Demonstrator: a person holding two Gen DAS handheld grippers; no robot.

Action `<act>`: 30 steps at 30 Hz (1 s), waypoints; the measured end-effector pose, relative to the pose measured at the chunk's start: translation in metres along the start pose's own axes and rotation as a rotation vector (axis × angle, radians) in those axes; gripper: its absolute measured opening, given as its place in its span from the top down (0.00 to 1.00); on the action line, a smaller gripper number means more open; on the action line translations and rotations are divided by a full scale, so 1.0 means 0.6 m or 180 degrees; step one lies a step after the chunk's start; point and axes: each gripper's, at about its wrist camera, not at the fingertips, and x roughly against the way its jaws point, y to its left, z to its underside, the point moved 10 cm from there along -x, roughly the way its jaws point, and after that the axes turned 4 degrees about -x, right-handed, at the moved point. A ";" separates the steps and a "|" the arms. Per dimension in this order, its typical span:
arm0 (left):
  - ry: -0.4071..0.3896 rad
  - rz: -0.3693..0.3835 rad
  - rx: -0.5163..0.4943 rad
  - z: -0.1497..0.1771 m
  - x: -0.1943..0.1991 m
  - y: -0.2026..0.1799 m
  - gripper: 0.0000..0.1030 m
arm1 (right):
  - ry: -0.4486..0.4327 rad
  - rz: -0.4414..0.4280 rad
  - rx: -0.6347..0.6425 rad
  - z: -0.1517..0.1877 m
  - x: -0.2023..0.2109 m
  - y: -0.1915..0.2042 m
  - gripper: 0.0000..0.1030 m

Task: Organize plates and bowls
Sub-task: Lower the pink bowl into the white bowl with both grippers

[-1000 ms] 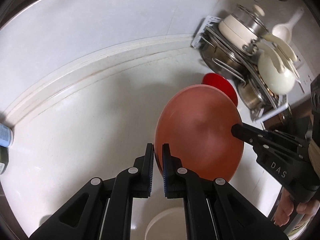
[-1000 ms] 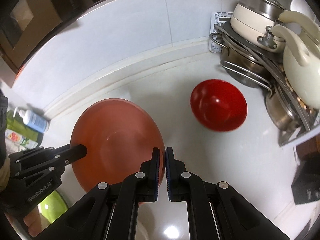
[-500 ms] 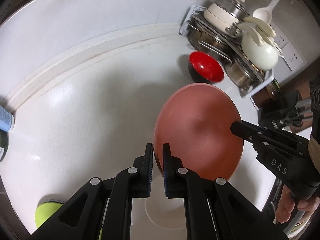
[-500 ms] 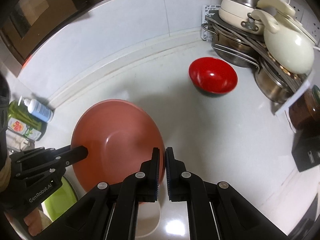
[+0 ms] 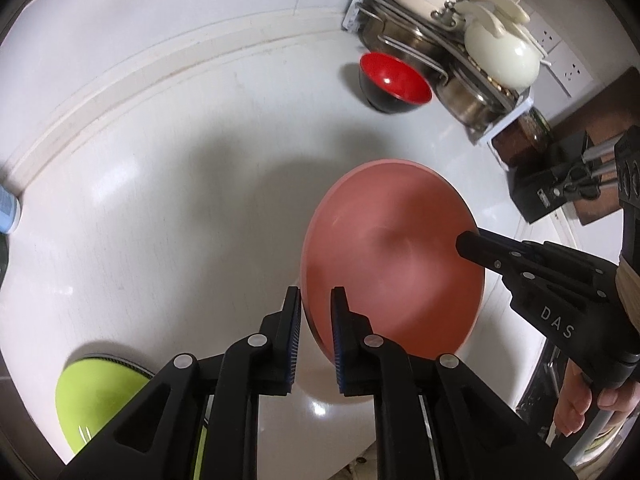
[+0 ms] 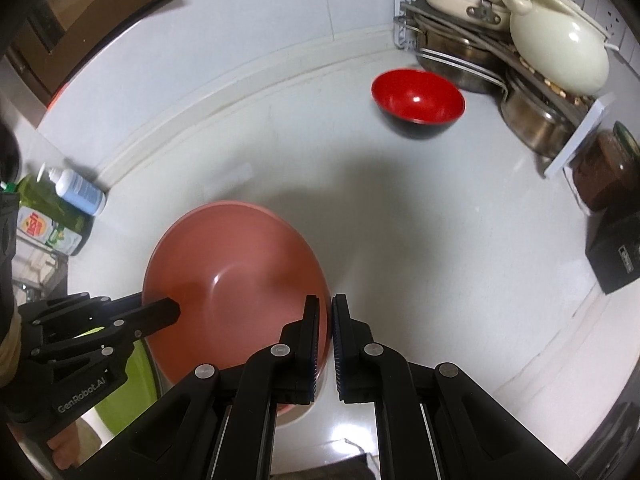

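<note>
- A white countertop (image 5: 168, 184) ran to a white tiled wall, with a crowded pot rack (image 6: 500, 60) in the far corner.
- The pink plate (image 5: 392, 264) hung above the counter, well short of the rack, held by its rim on opposite sides.
- The left gripper (image 5: 316, 316) was clenched on the plate's near-left edge; its fingers pinched the rim.
- The right gripper (image 6: 325, 332) was likewise clamped on the plate's right edge.
- A red bowl (image 6: 418, 98) sat on the counter just beside the rack.
- A lime-green bowl (image 5: 104, 400) lay far from the rack, at the left gripper's side.
- A soap bottle (image 6: 78, 190) stood at the wall, well apart from the rack.
</note>
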 end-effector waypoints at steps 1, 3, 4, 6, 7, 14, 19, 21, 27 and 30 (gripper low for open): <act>0.0022 0.0011 -0.0001 0.006 -0.002 0.000 0.86 | 0.0023 -0.0001 -0.0005 0.007 -0.003 0.000 0.92; 0.0077 0.0035 0.0024 0.018 -0.007 0.002 0.86 | 0.0068 0.0007 0.0002 0.019 -0.009 0.000 0.92; 0.0105 0.0040 0.0031 0.024 -0.010 0.004 0.86 | 0.0089 0.0015 0.0012 0.024 -0.011 0.001 0.92; 0.0157 0.0053 0.0066 0.032 -0.015 0.006 0.86 | 0.0134 0.0022 0.0026 0.035 -0.016 0.005 0.92; 0.0183 0.0058 0.0075 0.037 -0.017 0.008 0.86 | 0.0164 0.0026 0.0037 0.041 -0.020 0.007 0.92; 0.0297 0.0066 0.0150 0.063 -0.027 0.020 0.84 | 0.0317 0.0012 0.0080 0.068 -0.041 0.012 0.91; 0.0365 0.0097 0.0188 0.077 -0.035 0.024 0.84 | 0.0366 0.0050 0.0132 0.077 -0.050 0.015 0.91; 0.0353 0.0082 0.0190 0.078 -0.035 0.027 0.84 | 0.0387 0.0048 0.0155 0.080 -0.054 0.015 0.91; 0.0379 0.0068 0.0173 0.079 -0.044 0.026 0.84 | 0.0457 0.0073 0.0177 0.085 -0.066 0.013 0.91; 0.0387 0.0053 0.0154 0.078 -0.050 0.026 0.84 | 0.0462 0.0076 0.0186 0.084 -0.068 0.017 0.91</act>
